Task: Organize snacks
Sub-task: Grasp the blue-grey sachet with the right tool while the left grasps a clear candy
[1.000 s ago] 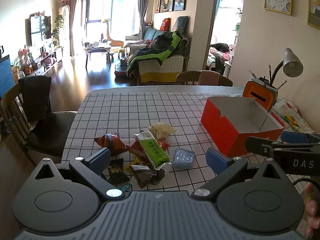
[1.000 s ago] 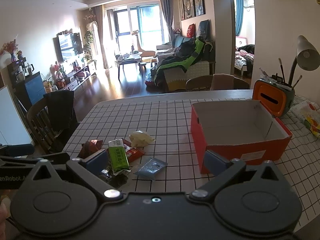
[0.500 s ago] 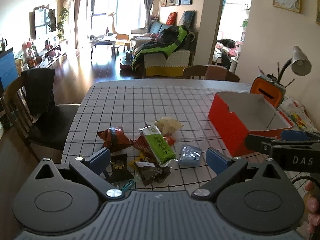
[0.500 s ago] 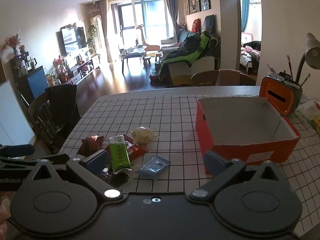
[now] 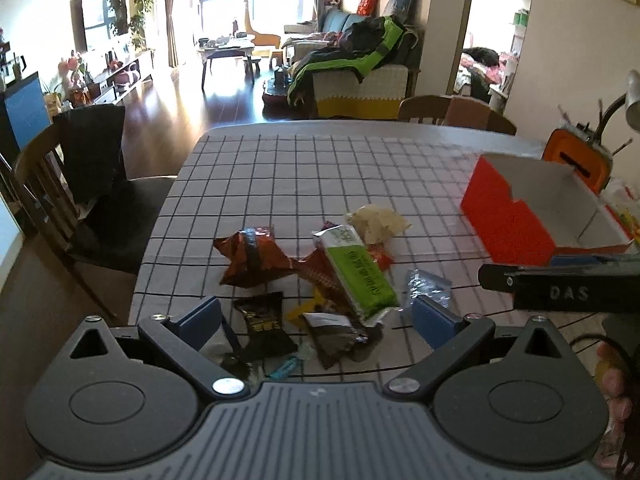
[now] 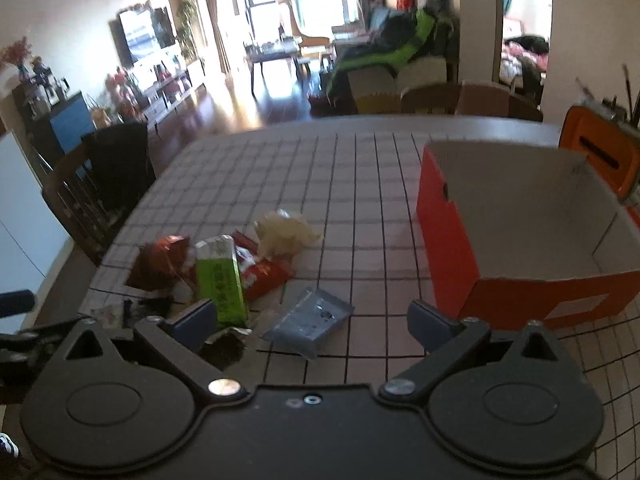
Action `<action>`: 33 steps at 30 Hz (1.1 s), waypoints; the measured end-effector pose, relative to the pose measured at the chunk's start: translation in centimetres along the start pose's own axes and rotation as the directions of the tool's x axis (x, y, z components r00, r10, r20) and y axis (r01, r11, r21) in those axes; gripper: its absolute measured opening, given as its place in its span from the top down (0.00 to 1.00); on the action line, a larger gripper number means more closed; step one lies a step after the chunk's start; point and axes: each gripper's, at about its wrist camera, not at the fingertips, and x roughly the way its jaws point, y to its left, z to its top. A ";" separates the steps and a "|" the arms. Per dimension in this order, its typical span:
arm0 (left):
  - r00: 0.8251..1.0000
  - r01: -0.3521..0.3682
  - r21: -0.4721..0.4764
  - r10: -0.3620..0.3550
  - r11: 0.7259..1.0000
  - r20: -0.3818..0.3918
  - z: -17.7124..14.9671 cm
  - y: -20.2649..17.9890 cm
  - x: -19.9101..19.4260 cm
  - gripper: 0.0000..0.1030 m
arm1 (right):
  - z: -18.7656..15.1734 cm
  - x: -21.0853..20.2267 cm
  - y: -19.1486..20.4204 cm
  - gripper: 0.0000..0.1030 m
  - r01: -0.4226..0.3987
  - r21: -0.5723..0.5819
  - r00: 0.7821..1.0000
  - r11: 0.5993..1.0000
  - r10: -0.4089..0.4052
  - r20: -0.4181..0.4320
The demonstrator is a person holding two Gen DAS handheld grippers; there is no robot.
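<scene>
nothing is sorted yet: the snack pile (image 5: 320,280) lies ahead of both tools, the red box (image 6: 520,240) empty. the left gripper (image 5: 316,316) and right gripper (image 6: 308,320) are spread apart, holding nothing.

A grid-patterned cloth covers the counter (image 5: 304,168). A wooden chair (image 5: 76,200) draped with dark cloth stands at its left edge. Beyond are a sofa (image 5: 360,80) piled with a green-and-black jacket (image 5: 360,48), a coffee table (image 5: 228,50) and a television (image 5: 96,26).
</scene>
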 end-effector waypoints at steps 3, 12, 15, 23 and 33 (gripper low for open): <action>1.000 -0.004 0.009 0.005 1.000 -0.029 -0.5 0.3 1.2 0.01 | 0.2 2.3 -0.1 0.04 0.009 -0.005 0.999 1.000 -0.009 -0.044; 0.996 -0.006 0.063 0.012 0.998 -0.089 -2.0 0.7 4.8 0.02 | 0.3 8.4 -0.6 0.10 0.067 0.017 0.990 0.998 -0.064 -0.129; 0.995 -0.004 0.108 0.015 0.994 -0.100 -2.5 0.5 5.8 0.02 | 0.3 10.1 -0.6 0.13 0.089 0.013 0.984 0.996 -0.086 -0.155; 0.974 0.043 0.128 -0.014 0.991 -0.225 -3.5 1.3 9.4 0.30 | 0.3 13.1 0.1 0.16 0.111 0.018 0.969 0.994 -0.104 -0.226; 0.941 0.108 0.117 -0.064 0.987 -0.333 -3.6 1.8 12.1 0.52 | 0.4 14.0 0.2 0.22 0.082 0.012 0.966 0.997 -0.076 -0.249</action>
